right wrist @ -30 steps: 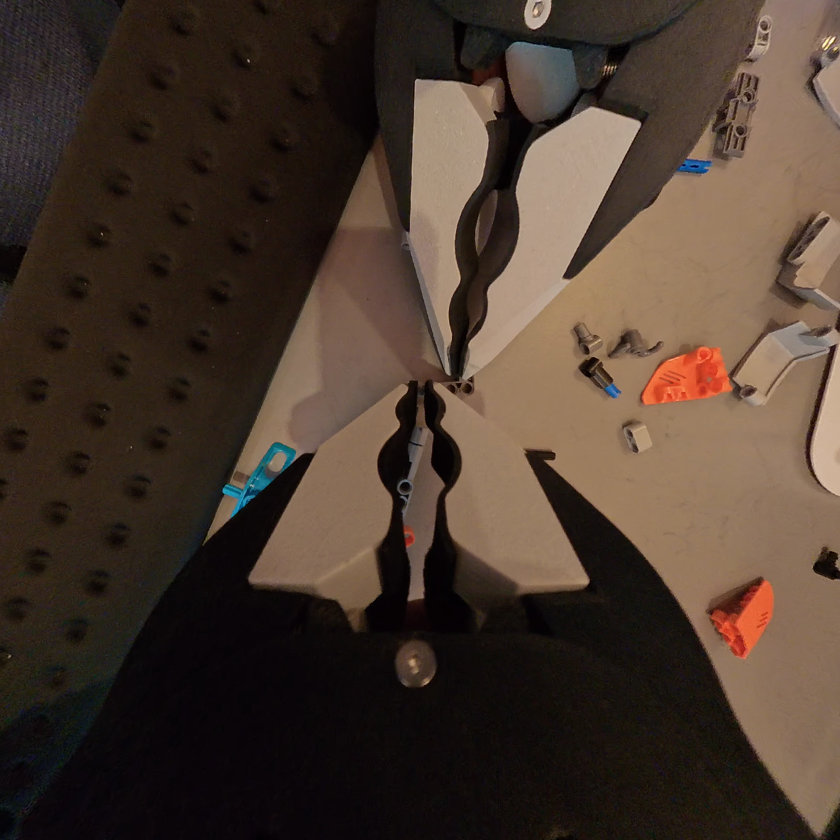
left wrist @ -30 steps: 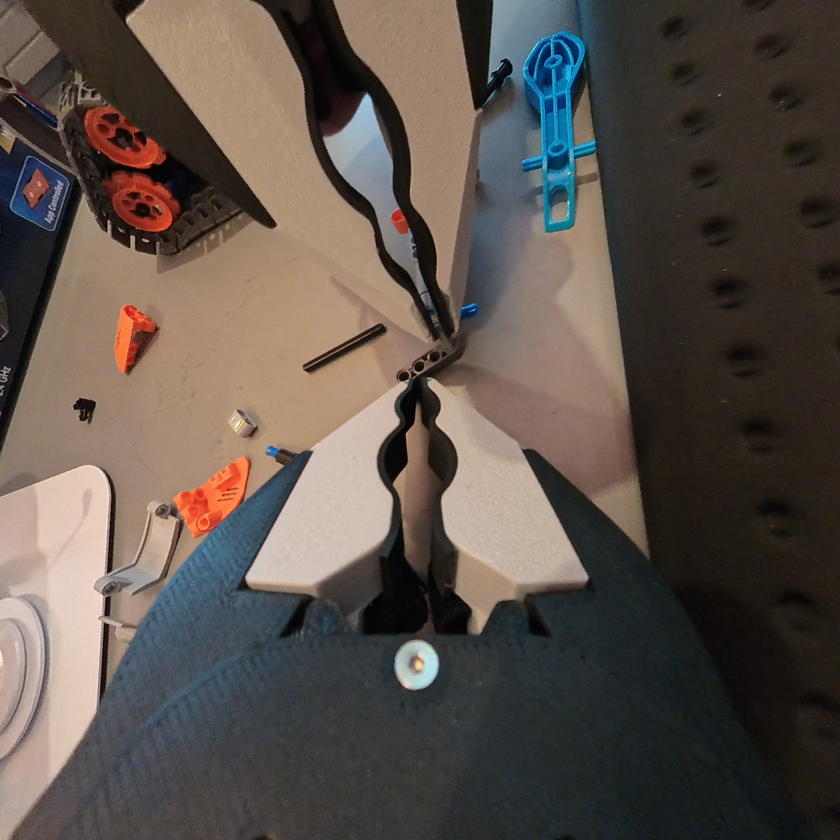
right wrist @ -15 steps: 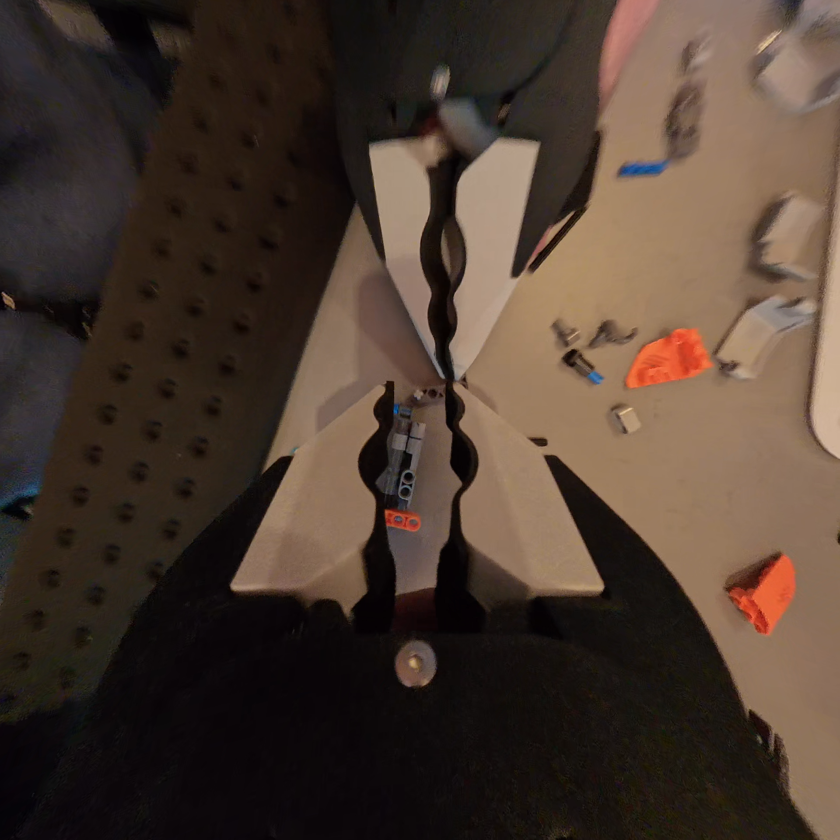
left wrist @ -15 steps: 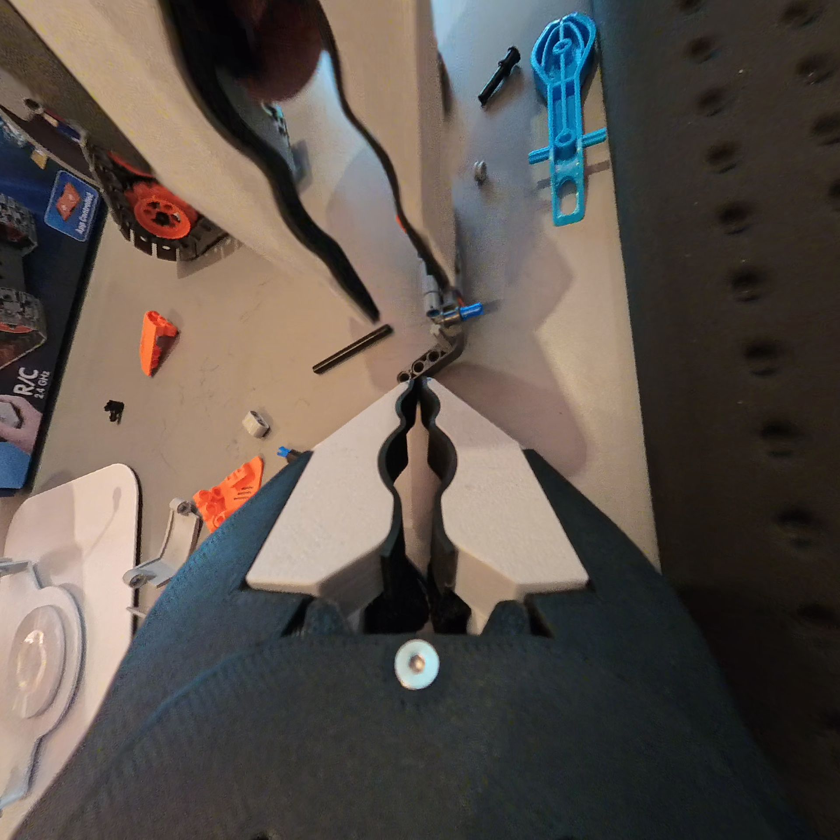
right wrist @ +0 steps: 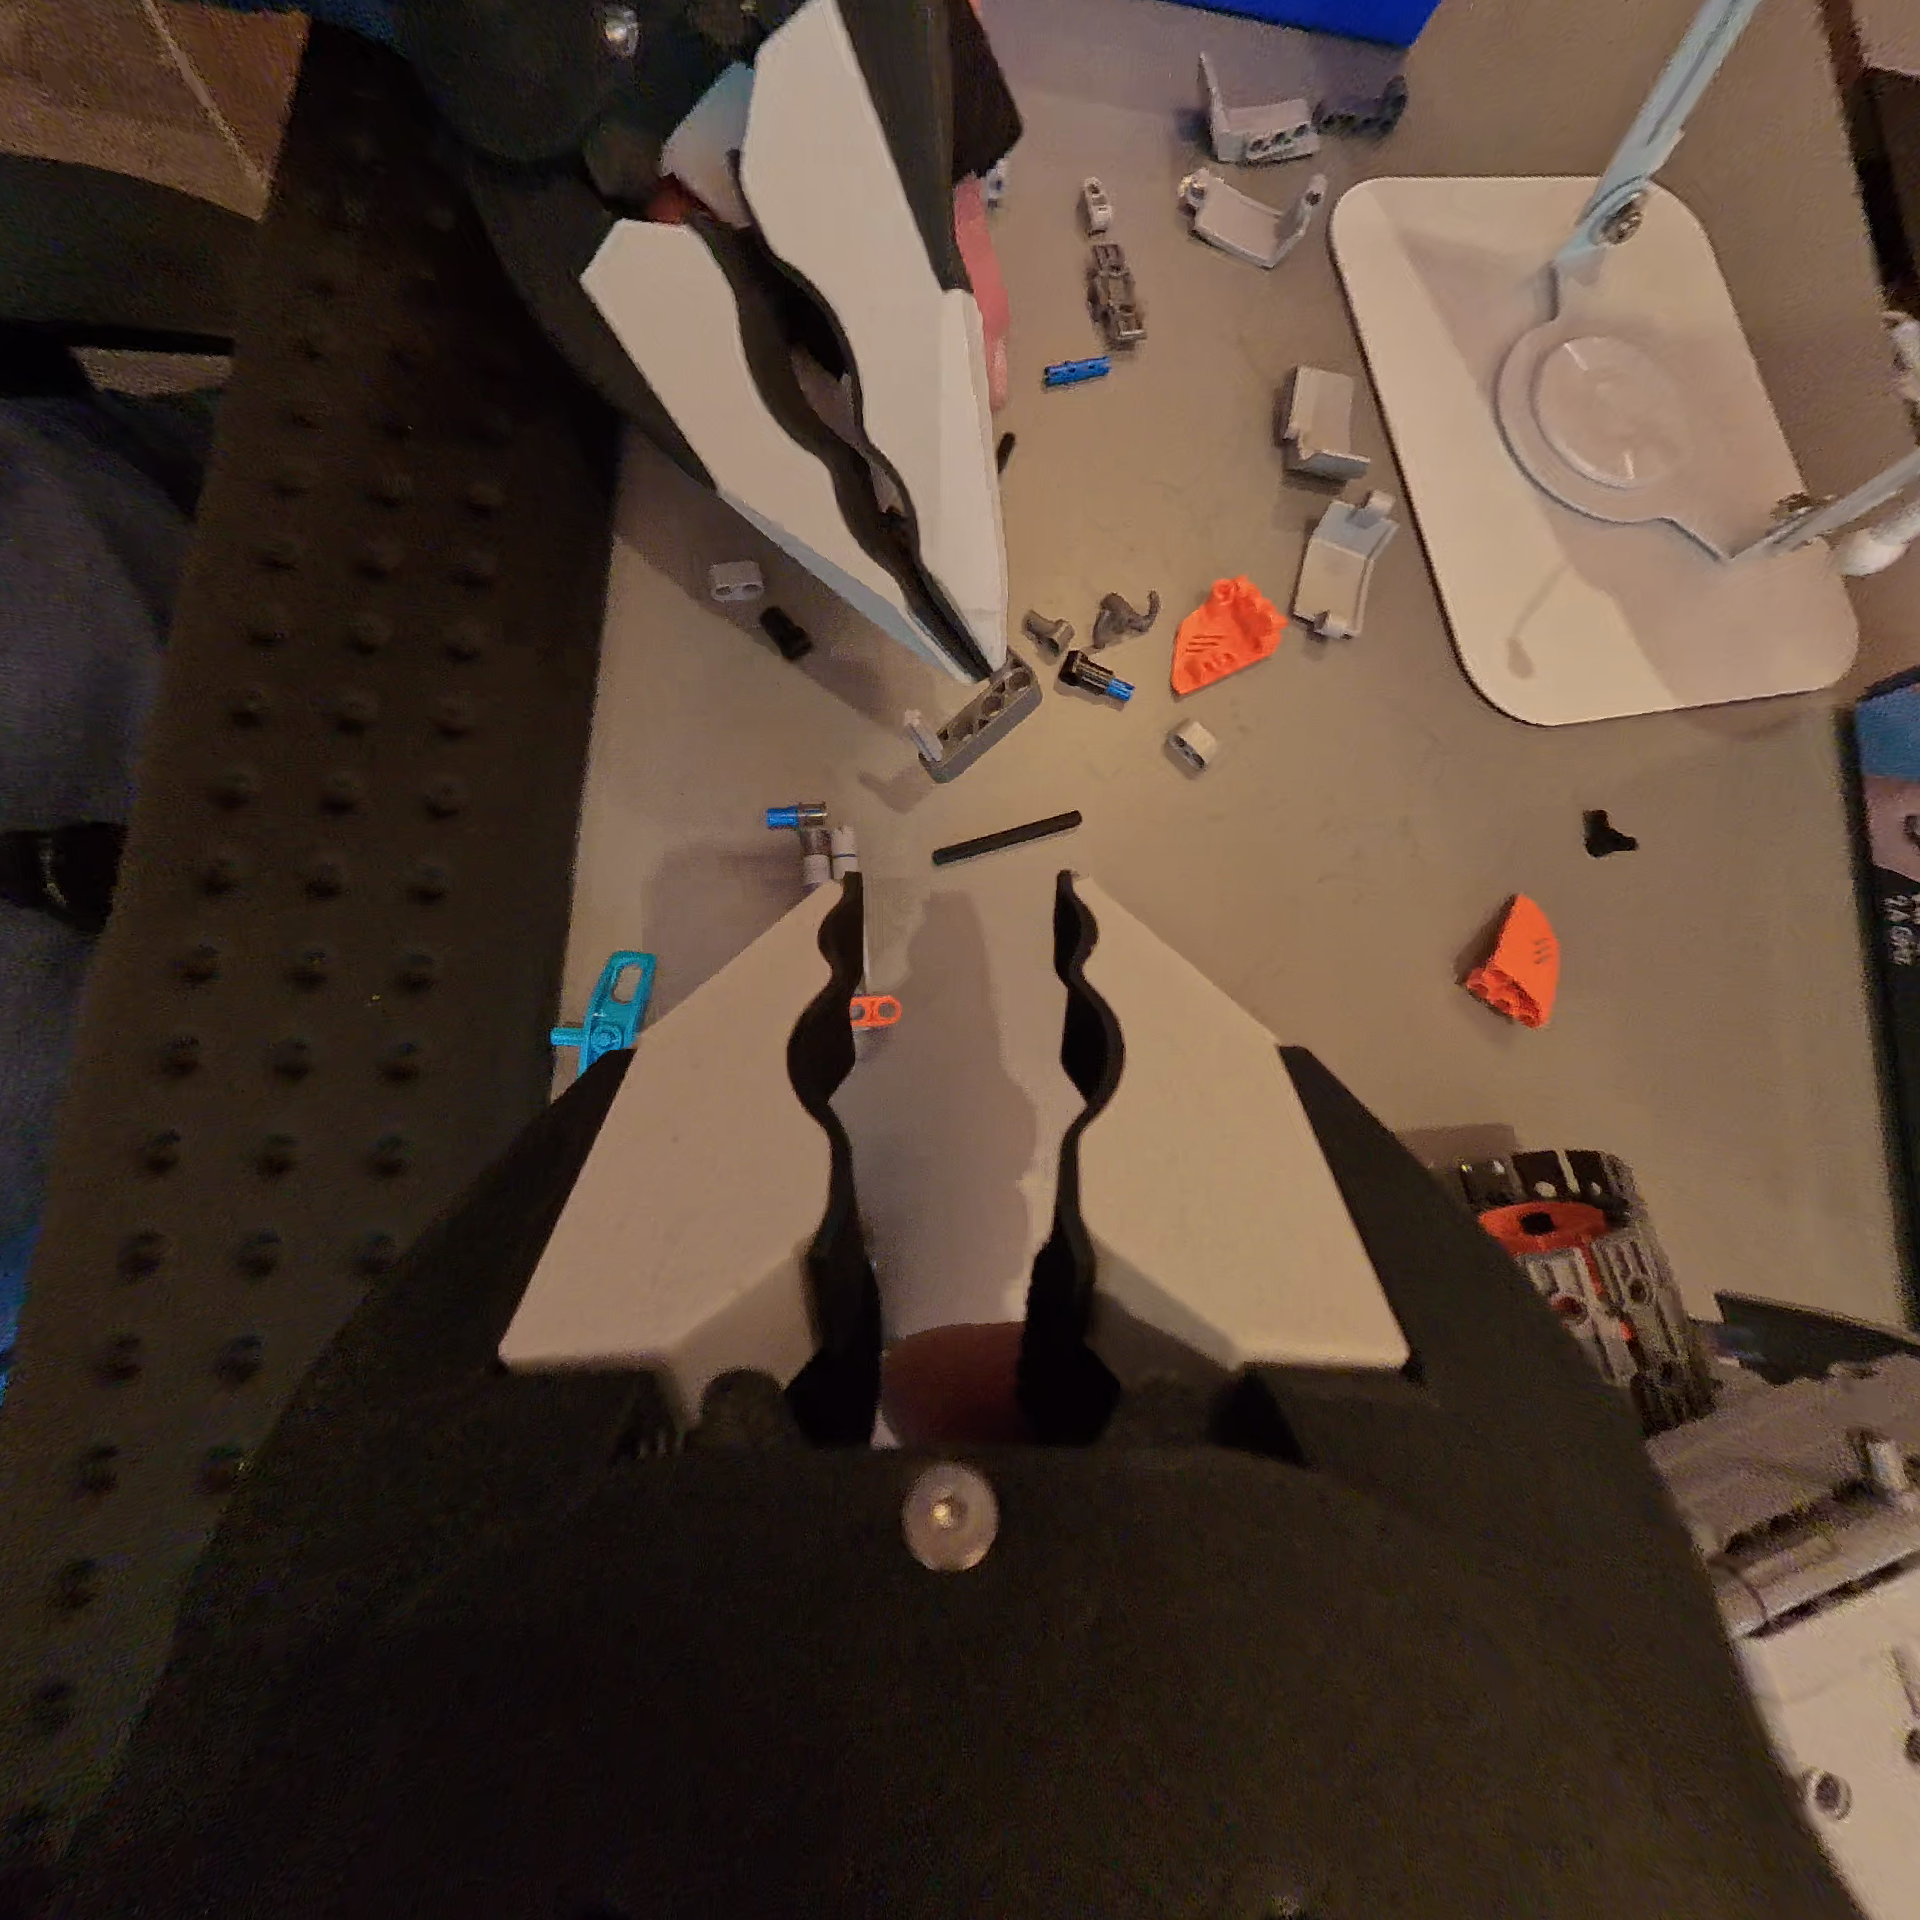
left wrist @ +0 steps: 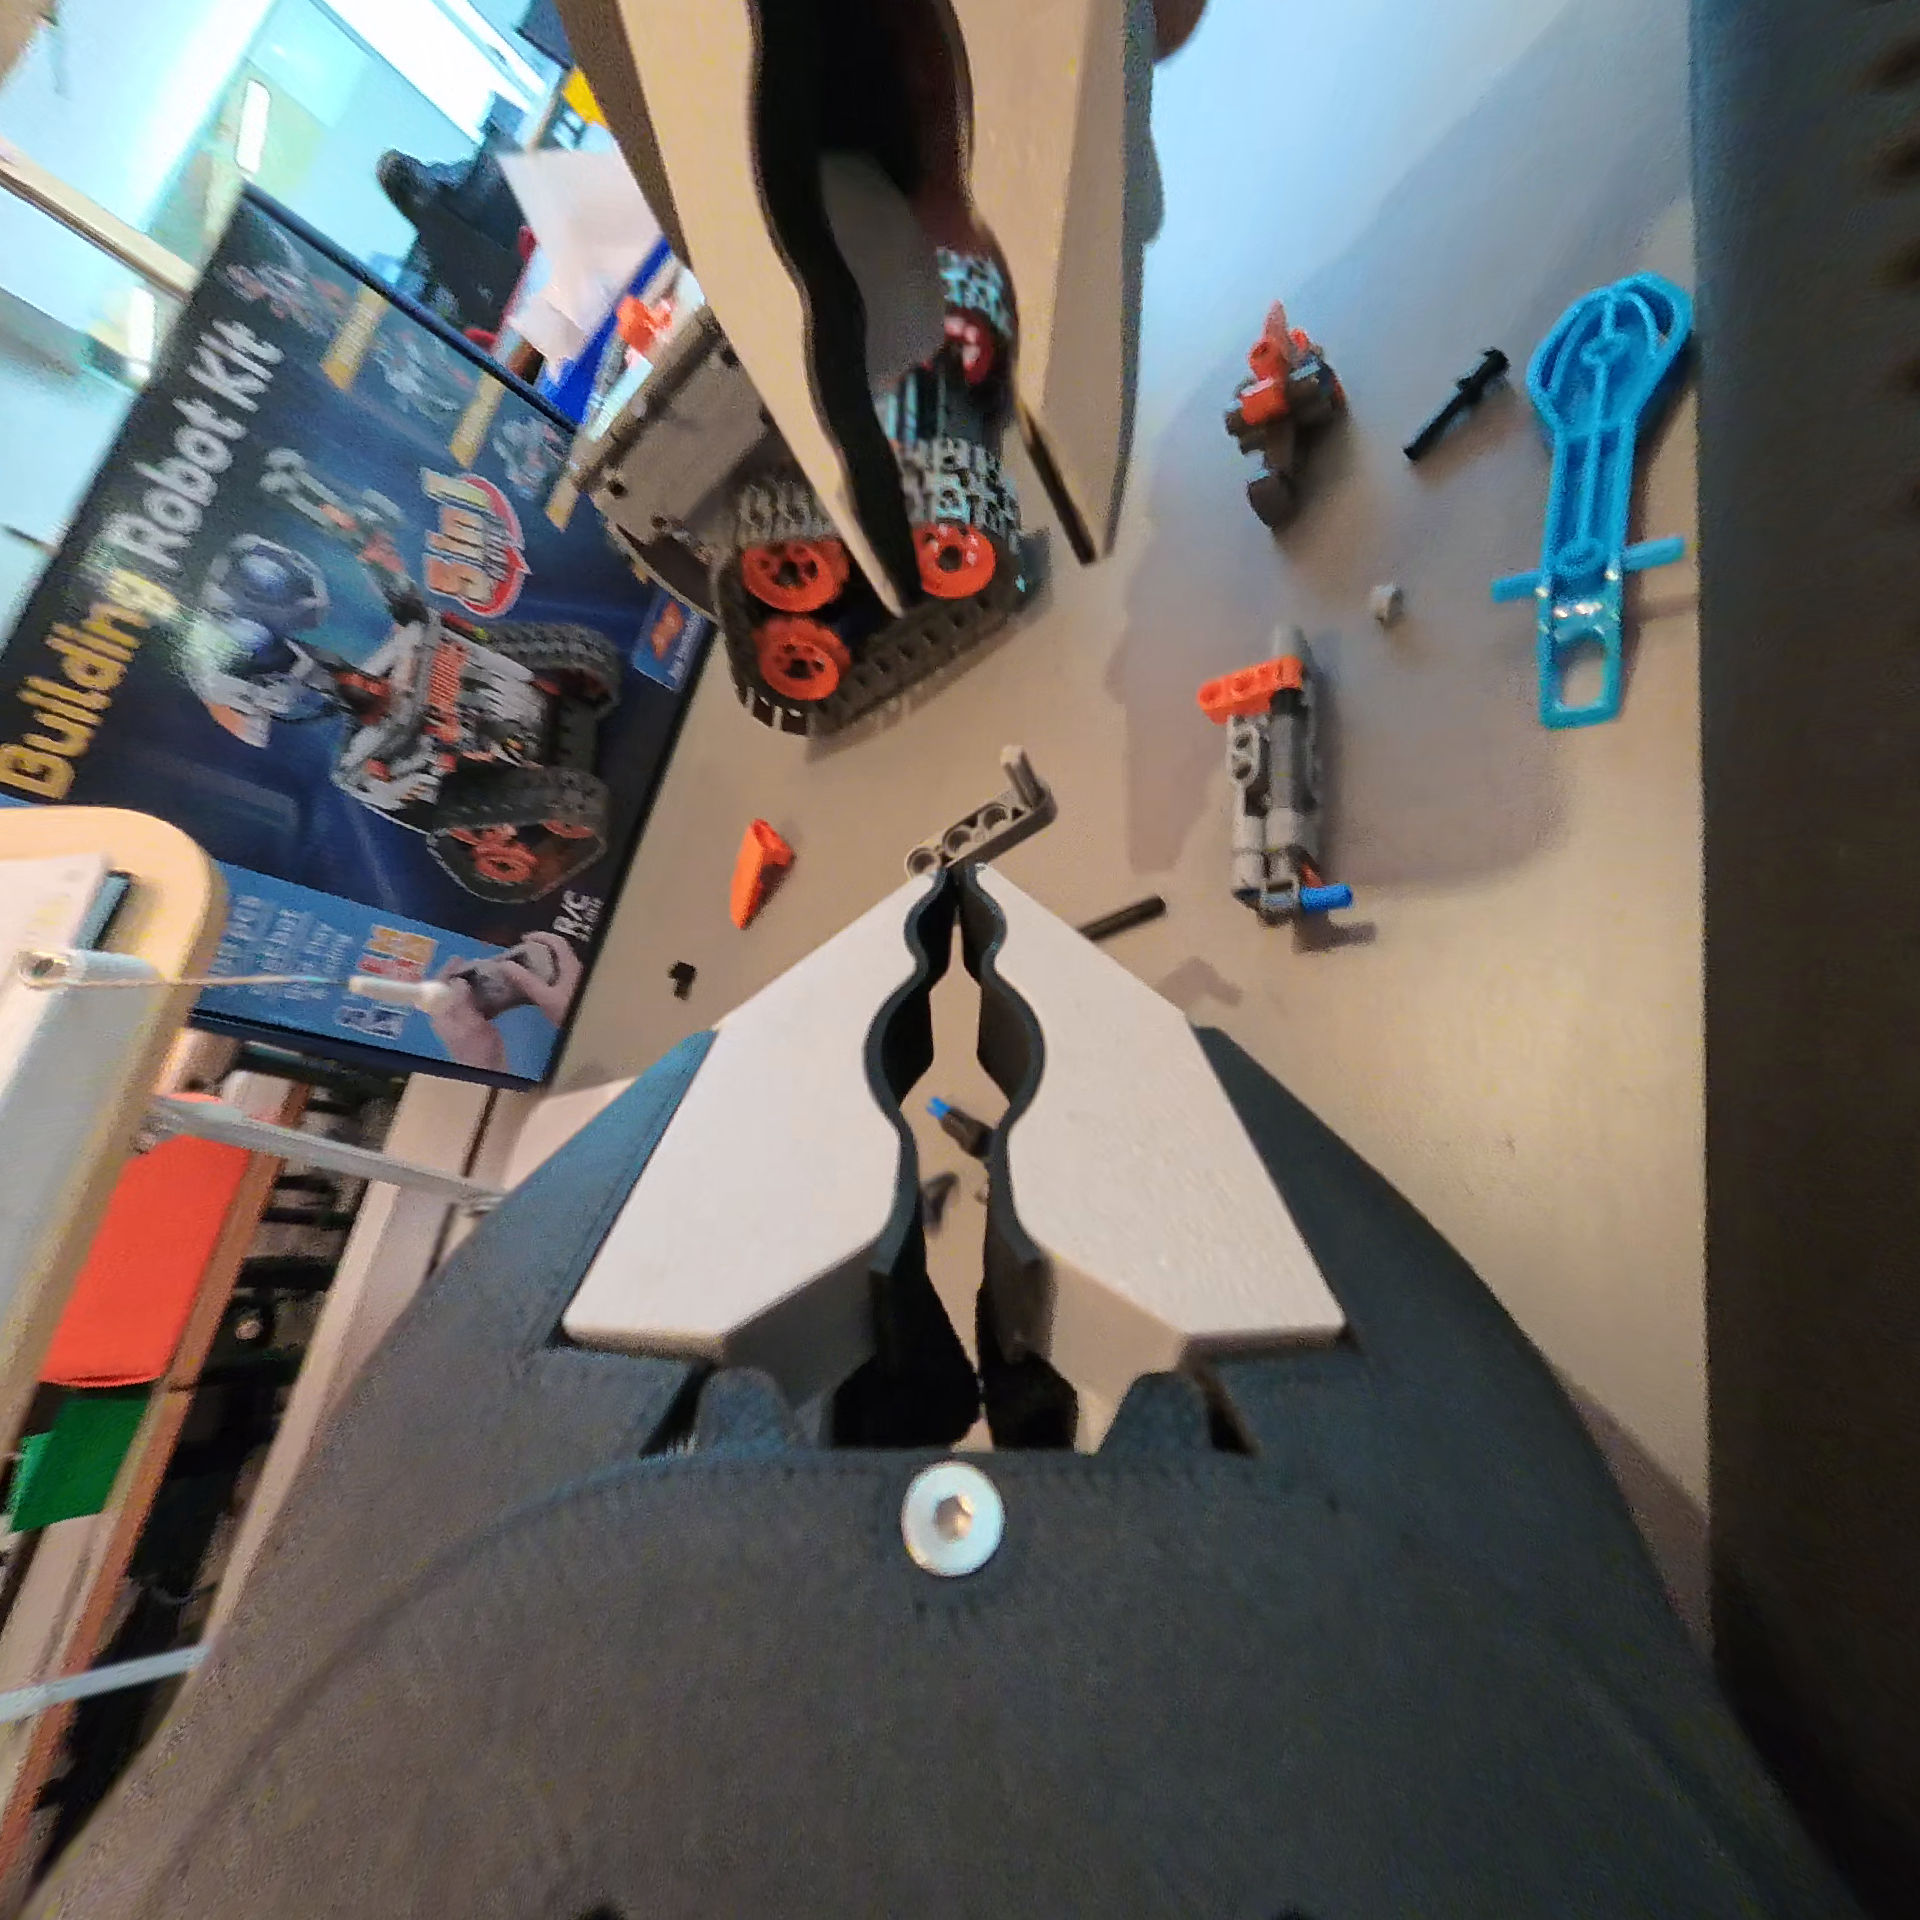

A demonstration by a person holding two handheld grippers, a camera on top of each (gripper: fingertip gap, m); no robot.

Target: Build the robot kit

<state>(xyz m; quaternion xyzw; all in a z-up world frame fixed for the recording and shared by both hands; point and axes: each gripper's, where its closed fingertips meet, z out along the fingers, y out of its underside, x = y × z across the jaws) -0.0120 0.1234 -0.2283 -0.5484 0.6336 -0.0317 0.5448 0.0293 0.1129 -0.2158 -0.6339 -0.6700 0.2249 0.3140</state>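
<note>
My left gripper is shut on a grey L-shaped beam with holes and holds it above the table. It also shows in the right wrist view, with the beam at its tips. My right gripper is open and empty, low over the table; in the left wrist view it hangs at the top. A small grey assembly with an orange piece and a blue pin lies on the table. In the right wrist view this assembly is partly hidden behind the left finger. A black axle lies just ahead of the tips.
A black perforated board borders the table. A blue tool, a tracked vehicle, a blue kit box, orange panels, a white tray and several small grey parts lie around. Some 5 cm of space lies between my two pairs of fingers. My left tips are roughly 7 cm from the black axle.
My right gripper has opened, let go of the small grey assembly and drawn back. The assembly now lies on the table. My left gripper has lifted away with the L-shaped beam.
</note>
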